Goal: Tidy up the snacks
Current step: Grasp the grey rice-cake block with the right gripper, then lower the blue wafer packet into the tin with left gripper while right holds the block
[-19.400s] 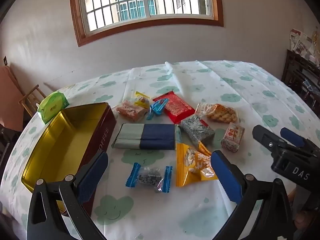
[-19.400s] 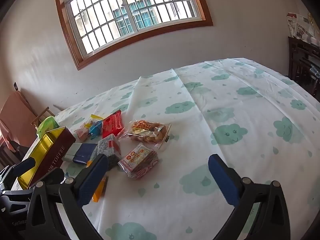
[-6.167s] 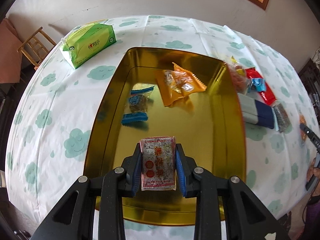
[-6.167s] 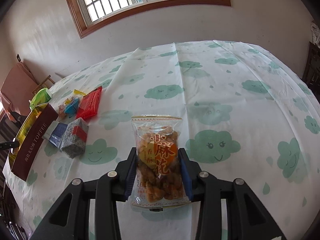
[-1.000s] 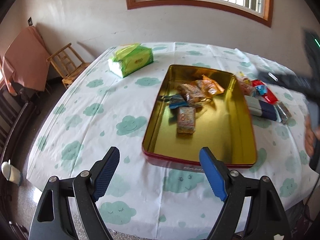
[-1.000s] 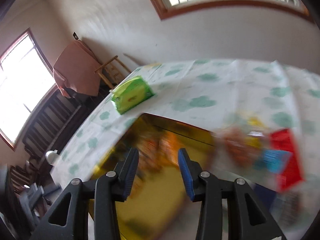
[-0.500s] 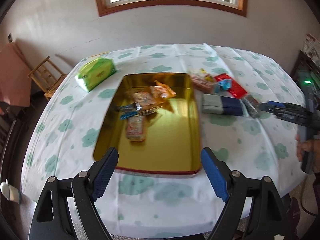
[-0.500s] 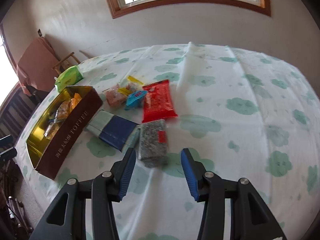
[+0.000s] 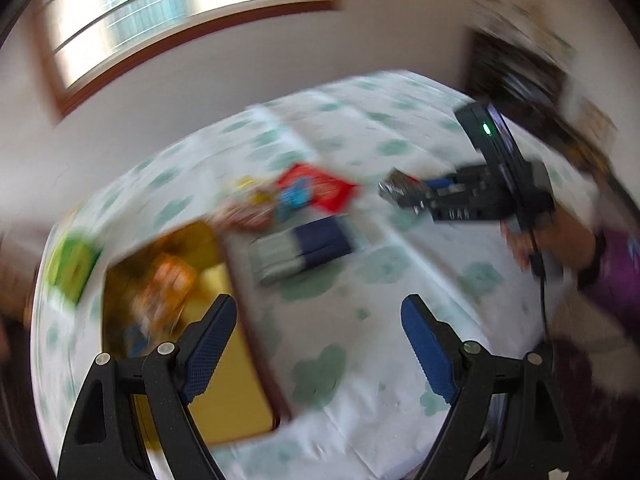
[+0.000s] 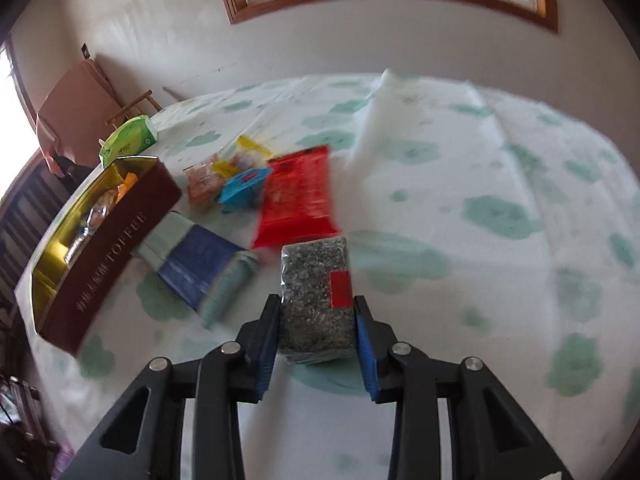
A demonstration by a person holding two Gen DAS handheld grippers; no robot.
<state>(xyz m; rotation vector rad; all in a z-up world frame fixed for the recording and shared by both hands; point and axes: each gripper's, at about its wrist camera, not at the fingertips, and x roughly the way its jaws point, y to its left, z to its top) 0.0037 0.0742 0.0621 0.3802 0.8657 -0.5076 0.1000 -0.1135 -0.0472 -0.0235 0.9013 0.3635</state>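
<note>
Grey speckled snack pack [image 10: 314,296] (red label showing) sits clamped in the right hand-held gripper [image 10: 316,336] above the desk [image 10: 480,240], near the red packet [image 10: 298,200], while the left hand-held gripper [image 9: 316,344] gapes empty beside the gold tin [image 9: 224,392].

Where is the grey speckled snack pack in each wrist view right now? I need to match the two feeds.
Left wrist: grey speckled pack is right of centre, upper half, at the tip of the right gripper.
Right wrist: grey speckled pack is centre, between the gripper's blue pads.
Shared landmark: the red packet, just left of the pack in both.
</note>
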